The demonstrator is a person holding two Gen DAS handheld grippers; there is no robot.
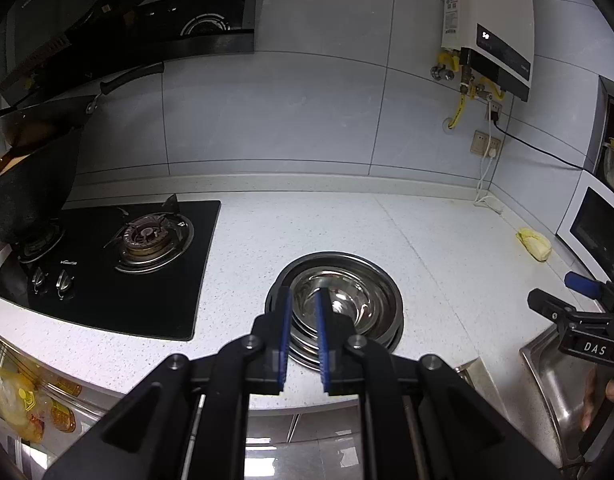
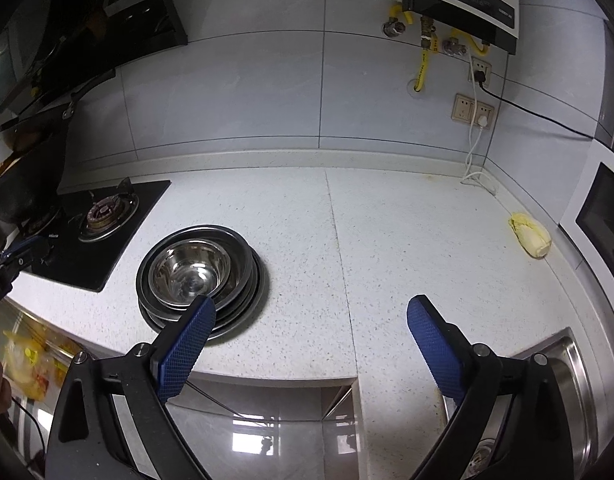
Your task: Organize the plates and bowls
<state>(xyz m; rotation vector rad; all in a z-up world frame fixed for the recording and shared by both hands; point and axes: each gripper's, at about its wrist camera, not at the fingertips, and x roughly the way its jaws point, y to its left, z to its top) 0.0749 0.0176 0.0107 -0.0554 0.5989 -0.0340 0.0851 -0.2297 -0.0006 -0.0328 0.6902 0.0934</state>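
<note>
A stack of shiny steel bowls and plates (image 1: 359,300) sits on the speckled white counter near its front edge, a small bowl (image 2: 191,268) nested on top. My left gripper (image 1: 303,292) hovers over the stack's near-left rim, its blue pads a narrow gap apart with nothing between them. In the right wrist view it shows only at the far left edge (image 2: 11,258), clear of the stack. My right gripper (image 2: 311,304) stands wide open and empty over bare counter, its left finger just in front of the stack. The left wrist view shows it to the right, above the sink (image 1: 559,292).
A black gas hob (image 1: 107,264) lies left of the stack, with a dark pan (image 1: 27,200) on its far burner. A steel sink (image 2: 571,380) is at the front right. A pale yellow lump (image 2: 531,238) lies by a white microwave (image 2: 603,216). A cable (image 2: 475,160) hangs in the corner.
</note>
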